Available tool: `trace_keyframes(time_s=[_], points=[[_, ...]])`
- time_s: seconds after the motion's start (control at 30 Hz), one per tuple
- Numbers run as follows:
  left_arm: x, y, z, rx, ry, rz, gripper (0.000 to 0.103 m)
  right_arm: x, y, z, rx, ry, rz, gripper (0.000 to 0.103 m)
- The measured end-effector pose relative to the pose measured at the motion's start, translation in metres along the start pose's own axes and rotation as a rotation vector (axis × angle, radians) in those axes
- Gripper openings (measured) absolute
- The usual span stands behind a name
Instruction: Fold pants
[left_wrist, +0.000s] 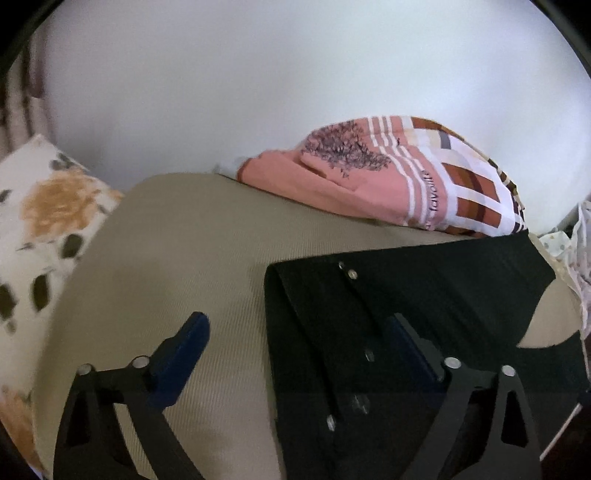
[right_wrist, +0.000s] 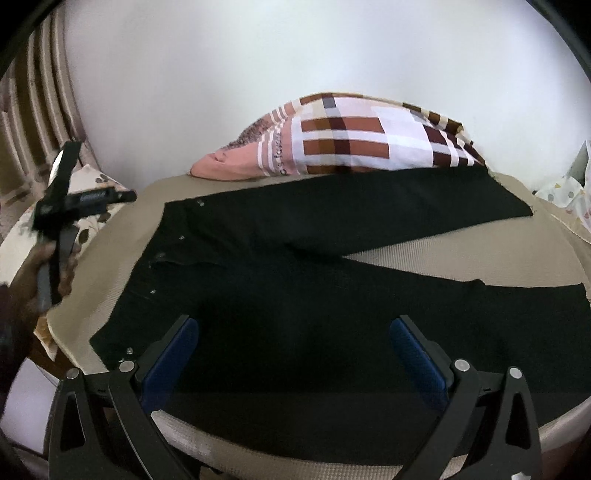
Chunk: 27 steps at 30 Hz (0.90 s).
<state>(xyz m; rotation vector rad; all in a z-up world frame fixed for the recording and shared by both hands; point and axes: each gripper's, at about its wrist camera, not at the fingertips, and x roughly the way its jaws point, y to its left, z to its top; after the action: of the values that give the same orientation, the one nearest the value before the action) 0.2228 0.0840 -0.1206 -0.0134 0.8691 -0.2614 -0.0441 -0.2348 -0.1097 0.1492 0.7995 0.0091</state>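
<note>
Both tongs are spread and grip nothing. The right tongs (right_wrist: 291, 354) hover over the near leg of the black pants (right_wrist: 295, 295), probably lining up a grasp. The left tongs (left_wrist: 299, 343) hang at the waistband end, one finger over bare cover. The pants lie flat on the beige bed (right_wrist: 461, 243), legs splayed toward its right edge, unfolded. A patterned pillow (right_wrist: 351, 140) sits along the far edge.
</note>
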Motion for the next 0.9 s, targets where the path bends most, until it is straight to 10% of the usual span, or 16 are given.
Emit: trace_keyframes(time_s=[0.47, 0.6, 0.9], points=[[0.126, 0.025, 0.032, 0.107, 0.173, -0.111, 0.089, 0.050, -0.009, -0.002, 0.028, 0.129, -0.048, 0.103], [0.138, 0.024, 0.030, 0.044, 0.189, -0.187, 0.037, 0.057, -0.008, -0.001, 0.023, 0.144, -0.055, 0.103], [0.064, -0.004, 0.014, 0.009, -0.024, -0.161, 0.018, 0.062, -0.017, 0.018, 0.067, 0.148, 0.000, 0.103]])
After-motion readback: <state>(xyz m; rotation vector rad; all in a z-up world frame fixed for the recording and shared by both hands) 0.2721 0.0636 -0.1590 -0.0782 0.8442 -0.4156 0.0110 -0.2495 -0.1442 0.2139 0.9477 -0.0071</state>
